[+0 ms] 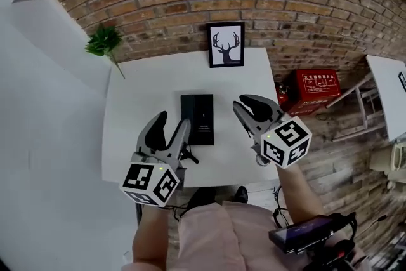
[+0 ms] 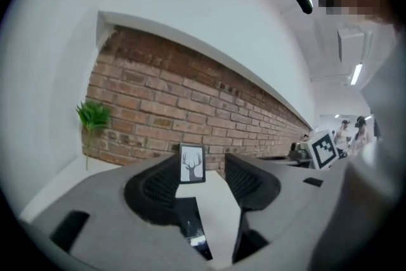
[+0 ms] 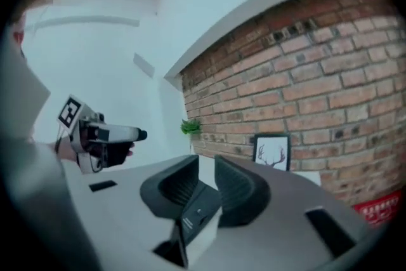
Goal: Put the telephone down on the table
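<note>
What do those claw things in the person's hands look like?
The left gripper and the right gripper look alike. Each has two curved grey jaws with dark, ribbed pads on the inside. At the back of each sits a white cube printed with black square markers, a bit like a puzzle pattern. No sleeves show on the forearms.

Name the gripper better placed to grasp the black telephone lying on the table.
Left, probably. In the head view the left gripper hangs right beside the telephone, jaws apart and empty; the right gripper stands farther off, its jaws narrower.
</note>
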Demonstrator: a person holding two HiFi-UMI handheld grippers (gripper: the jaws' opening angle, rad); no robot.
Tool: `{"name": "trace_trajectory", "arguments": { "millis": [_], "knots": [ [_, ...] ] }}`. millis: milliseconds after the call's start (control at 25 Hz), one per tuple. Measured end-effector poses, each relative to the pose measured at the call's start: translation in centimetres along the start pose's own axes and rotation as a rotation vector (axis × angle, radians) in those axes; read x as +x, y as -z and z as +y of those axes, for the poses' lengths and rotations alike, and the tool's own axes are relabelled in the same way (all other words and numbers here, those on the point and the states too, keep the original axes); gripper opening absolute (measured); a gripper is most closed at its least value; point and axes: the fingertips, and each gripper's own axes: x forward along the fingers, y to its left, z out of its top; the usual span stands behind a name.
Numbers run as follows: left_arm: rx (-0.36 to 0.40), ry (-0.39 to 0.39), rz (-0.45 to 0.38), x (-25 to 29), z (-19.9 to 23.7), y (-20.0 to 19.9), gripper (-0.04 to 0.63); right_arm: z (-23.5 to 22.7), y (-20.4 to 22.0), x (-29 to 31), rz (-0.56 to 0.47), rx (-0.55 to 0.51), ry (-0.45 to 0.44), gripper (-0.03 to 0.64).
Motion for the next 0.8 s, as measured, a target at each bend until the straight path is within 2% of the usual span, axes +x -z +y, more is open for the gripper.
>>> {"name": "trace_trajectory", "arguments": {
  "millis": [80,120,160,280,400,800],
  "knots": [
    [0.075,-0.076,-0.079,-1.3,-1.3,-2.5,0.132,0.9,-2.0,-1.8,-0.048,-0.099,0.059,0.041],
    [0.118,-0.112,-0.117,-1.9,-1.9,-3.6,0.045,1.4,-3.0,-2.6,-0.077,-0.132,0.074,0.027],
    [0.153,-0.143,-0.148,-2.5,-2.6,-4.5,-0.001,1.8,-3.8,-3.5,-0.107,-0.157,0.085,0.013],
    [0.210,-0.212,-0.216,-3.8,-4.3,-6.5,-0.002,2.8,-5.9,-5.7,-0.177,-0.213,0.106,0.006],
    [0.257,-0.248,-0.251,-4.6,-5.2,-7.9,-0.002,3.4,-7.3,-6.9,-0.213,-0.255,0.126,0.006],
    [0.307,-0.247,-0.300,-5.4,-7.0,-9.8,-0.002,4.7,-8.9,-8.3,-0.279,-0.291,0.128,0.003]
  ]
}}
